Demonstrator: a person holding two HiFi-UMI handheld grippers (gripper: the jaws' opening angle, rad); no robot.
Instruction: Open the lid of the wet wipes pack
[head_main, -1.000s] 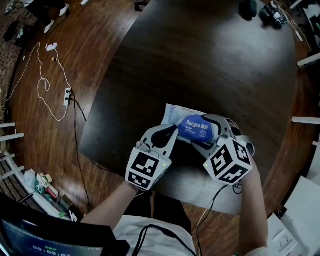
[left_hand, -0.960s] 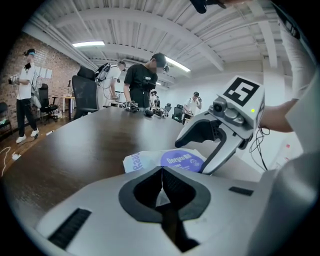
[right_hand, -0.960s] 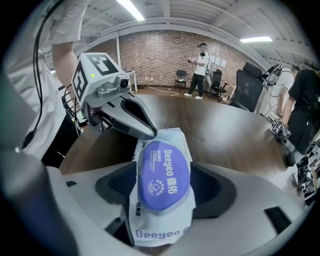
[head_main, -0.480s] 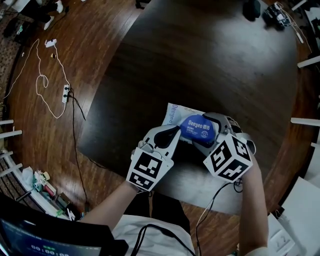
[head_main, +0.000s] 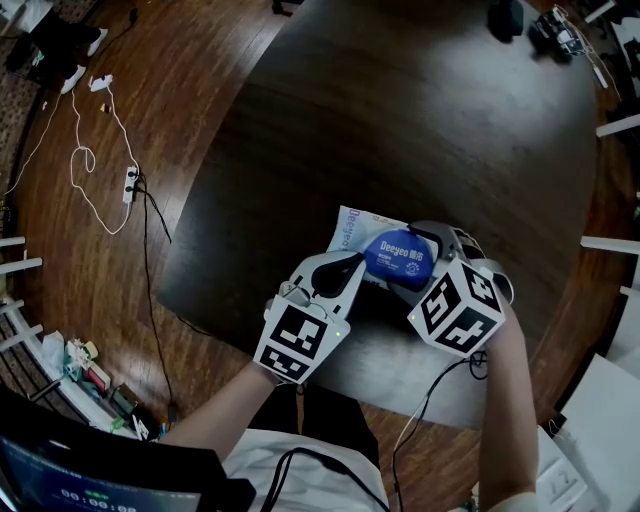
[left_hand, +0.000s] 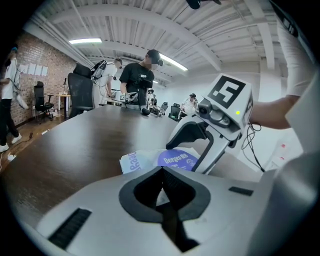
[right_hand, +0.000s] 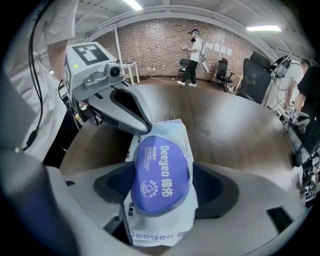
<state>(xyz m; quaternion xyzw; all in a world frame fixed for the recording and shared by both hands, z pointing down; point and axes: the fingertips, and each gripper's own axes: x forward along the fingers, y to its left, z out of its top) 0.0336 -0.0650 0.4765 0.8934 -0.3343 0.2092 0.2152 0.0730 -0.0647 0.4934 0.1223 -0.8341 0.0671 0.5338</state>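
Pale-blue soft wet wipes pack, blue oval lid flat, at 6 o'clock on the dark round bench. Right gripper jaws wide, just been opening, with the pack between them. Left gripper jaws together at the pack's 8 o'clock.

wet wipes pack: soft pale-blue plastic film, satin sheen, creased at the ends.
lid: violet-blue plastic, smooth, low gloss, white print. Rigid or just a flap, can't tell.
counter: dark wood-look top, smooth, semi-gloss, soft light patches on it.
floor: reddish wood boards, polished, shiny.
left gripper: light-grey moulded plastic shell, matt.
its fingers: dark pads, finely ribbed, rubber-like, dull.
marker cube: flat matt black-and-white faces.
cable on the floor: white, smooth plastic jacket.
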